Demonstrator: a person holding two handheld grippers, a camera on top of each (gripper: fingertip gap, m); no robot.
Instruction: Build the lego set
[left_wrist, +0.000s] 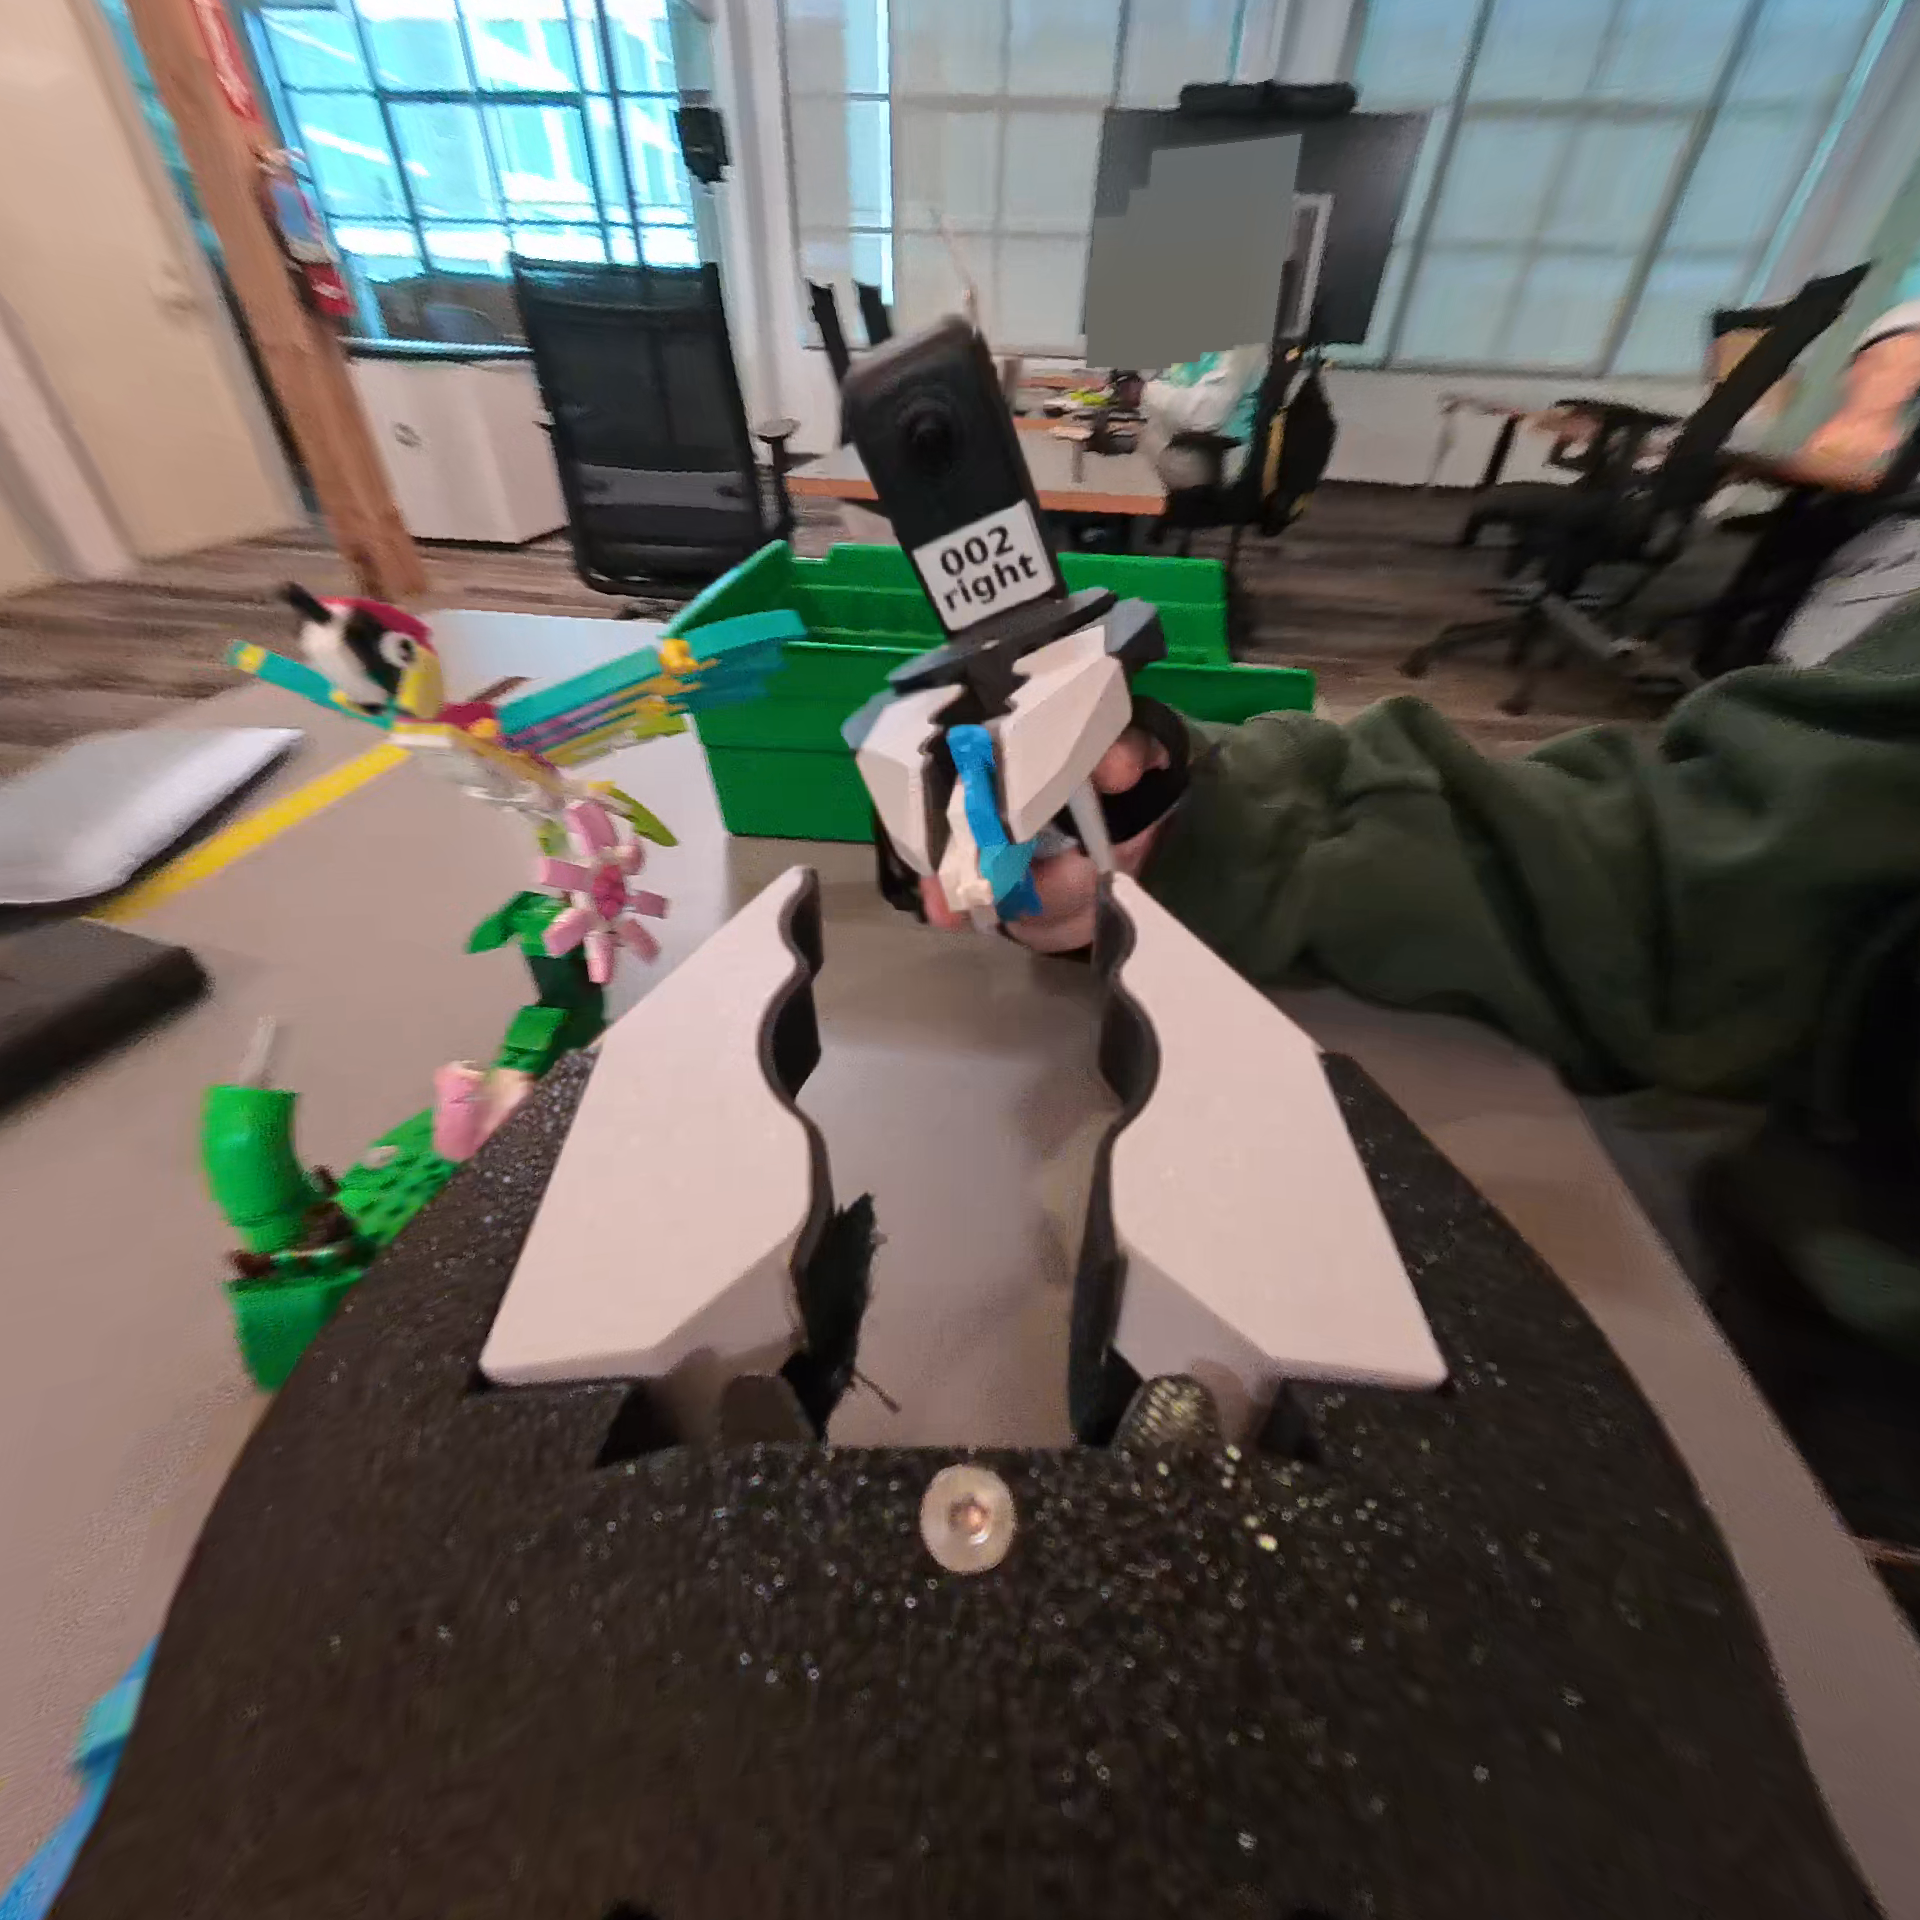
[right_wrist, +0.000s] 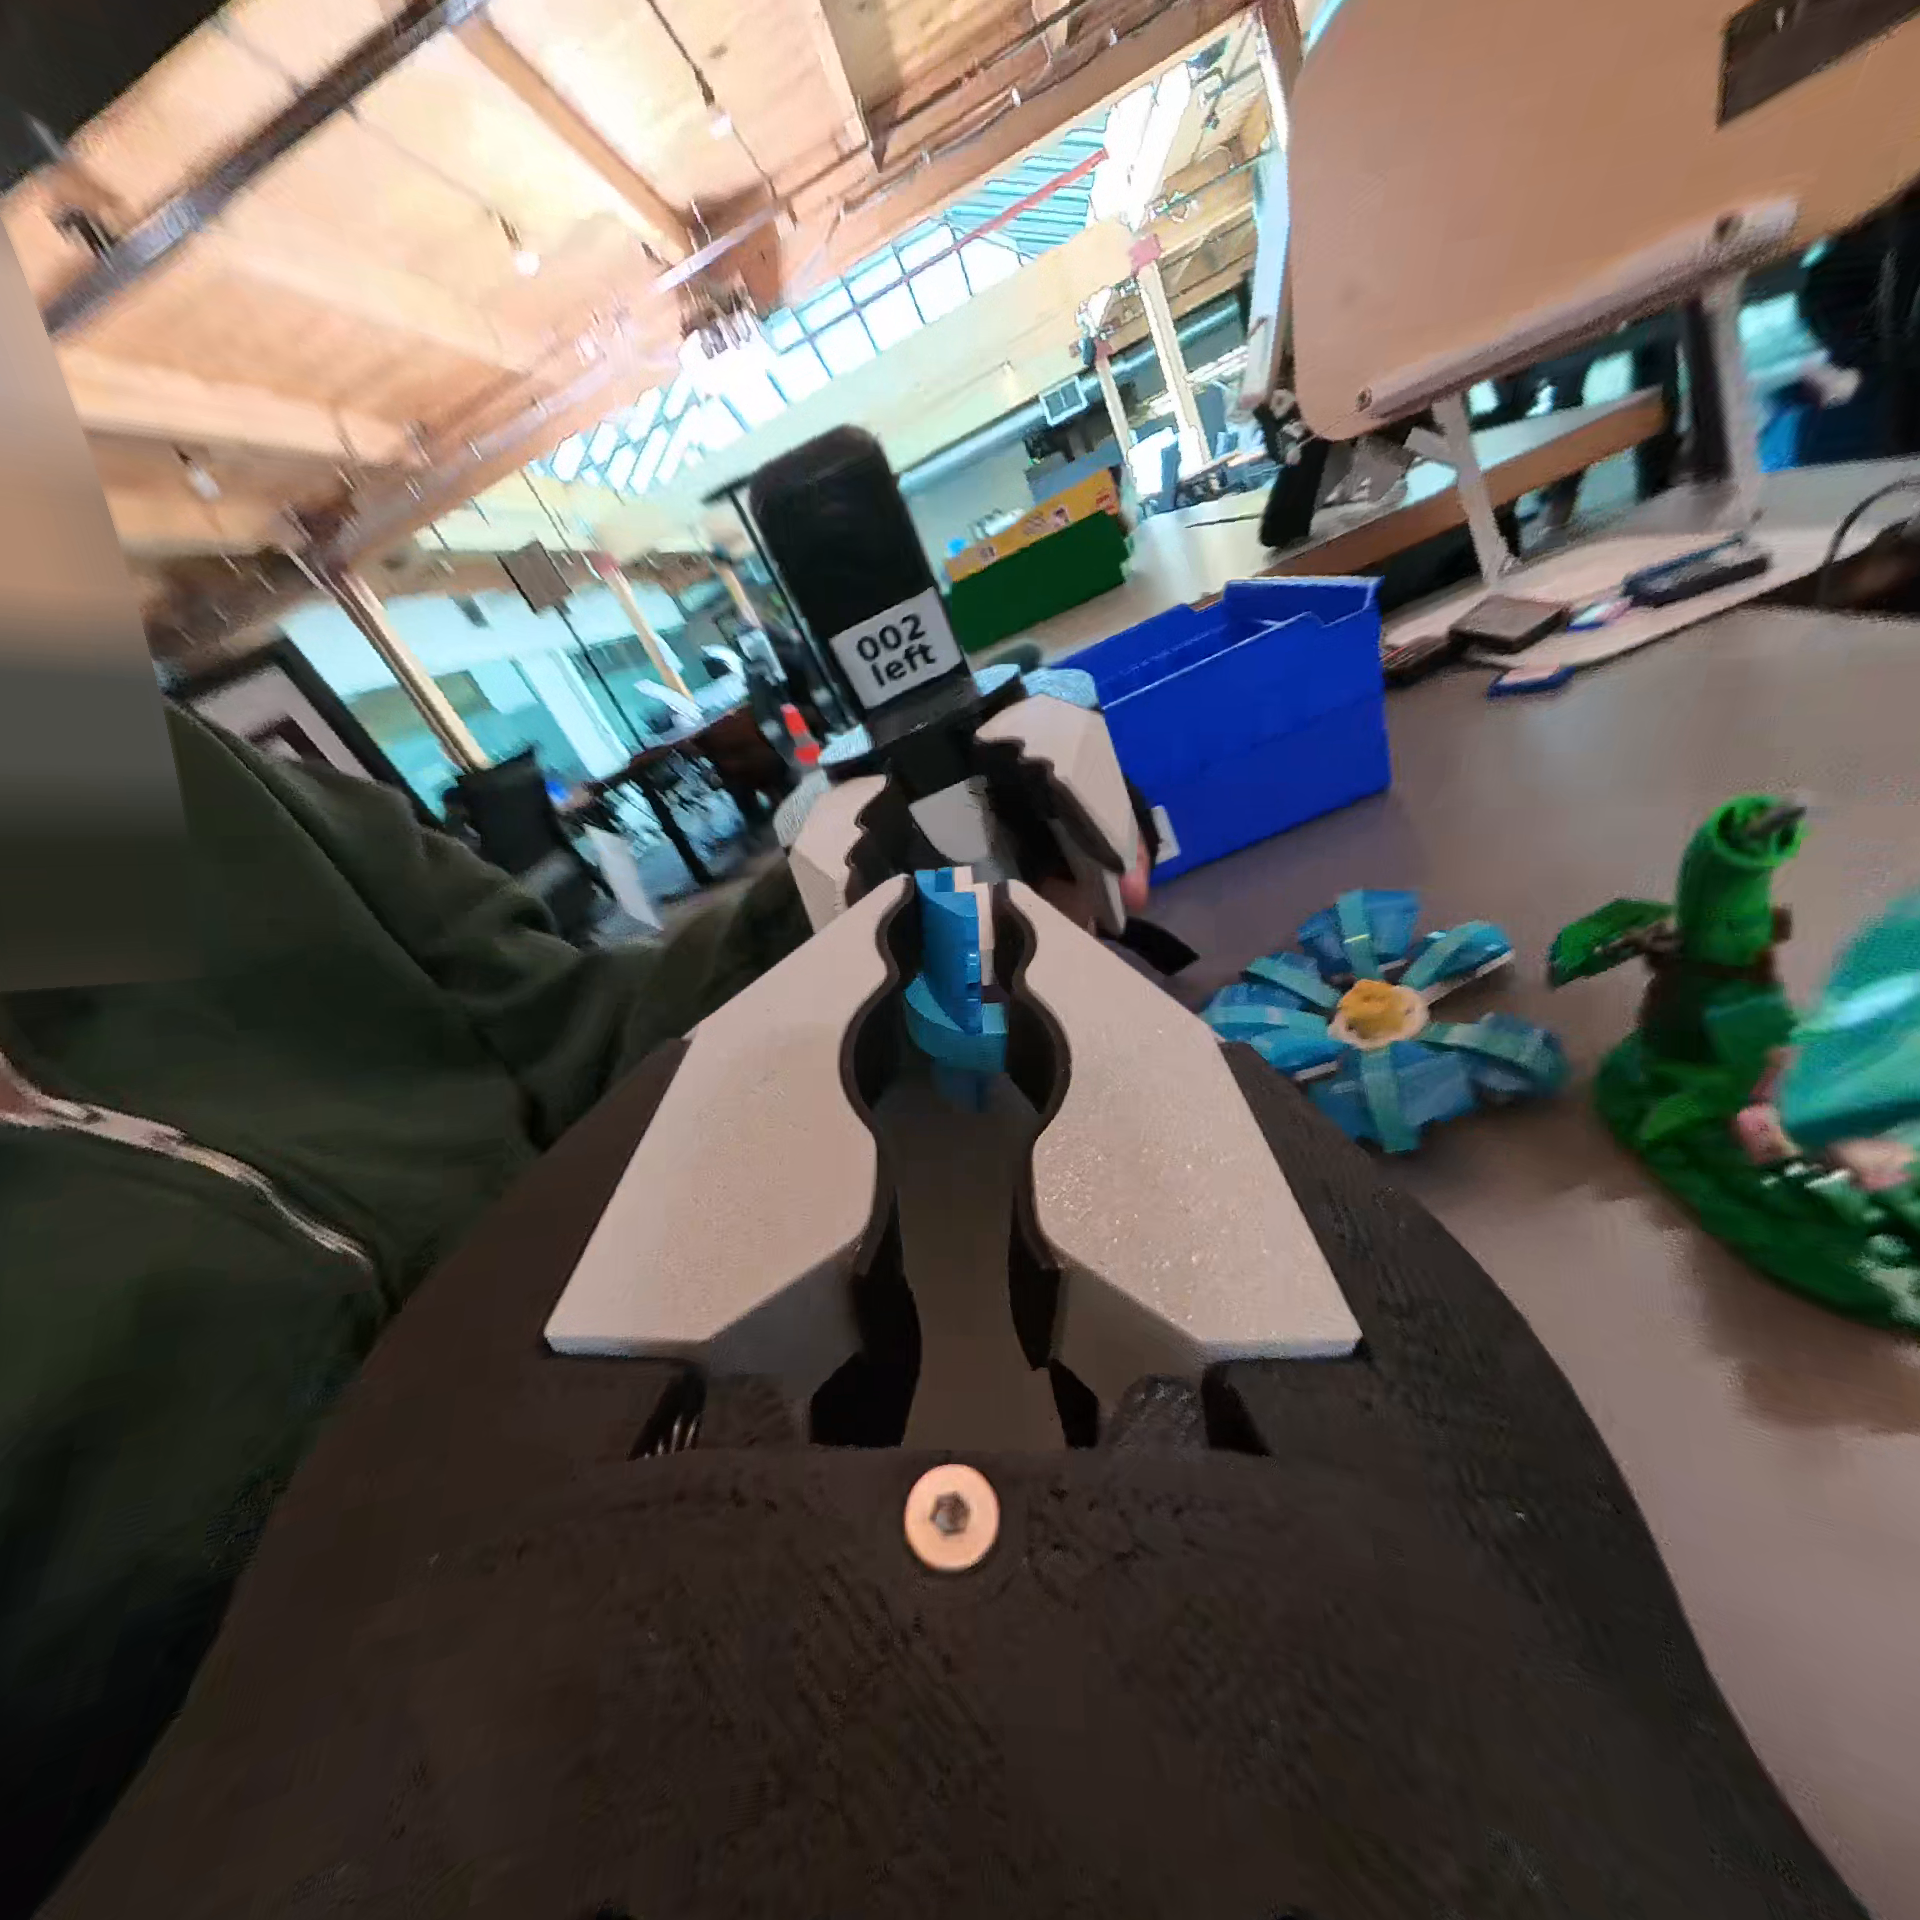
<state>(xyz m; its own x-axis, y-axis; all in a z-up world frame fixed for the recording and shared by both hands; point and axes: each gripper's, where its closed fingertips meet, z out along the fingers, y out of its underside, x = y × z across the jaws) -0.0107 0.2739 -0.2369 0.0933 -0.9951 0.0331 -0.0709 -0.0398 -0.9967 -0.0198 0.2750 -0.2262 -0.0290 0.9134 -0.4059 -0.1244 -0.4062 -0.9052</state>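
Observation:
My left gripper (left_wrist: 956, 904) is open and empty, low over the grey table (left_wrist: 343, 997). My right gripper (right_wrist: 956, 904) is shut on a small blue brick piece (right_wrist: 948, 1003), held just above the table. In the left wrist view, the right gripper (left_wrist: 982, 883) faces me with the blue piece (left_wrist: 987, 821) between its fingers. A brick-built bird (left_wrist: 416, 675) with teal wings, a pink flower (left_wrist: 603, 904) and a green base (left_wrist: 312, 1226) stand to the left of my left gripper. A blue brick flower (right_wrist: 1382, 1023) lies flat on the table to the right of my right gripper.
A green bin (left_wrist: 790, 769) stands behind the right gripper. A blue bin (right_wrist: 1268, 727) stands behind the left gripper (right_wrist: 966, 821). The green plant model (right_wrist: 1756, 1049) shows at the right. A person's green sleeve (left_wrist: 1455, 852) lies along the table. Office chairs and desks stand beyond. The tips of both grippers are at nearly the same place. The left tips stand about 12 cm off the brick-built bird (left_wrist: 416, 675). The blue brick flower (right_wrist: 1382, 1023) is about equally far from each gripper, around 15 cm.

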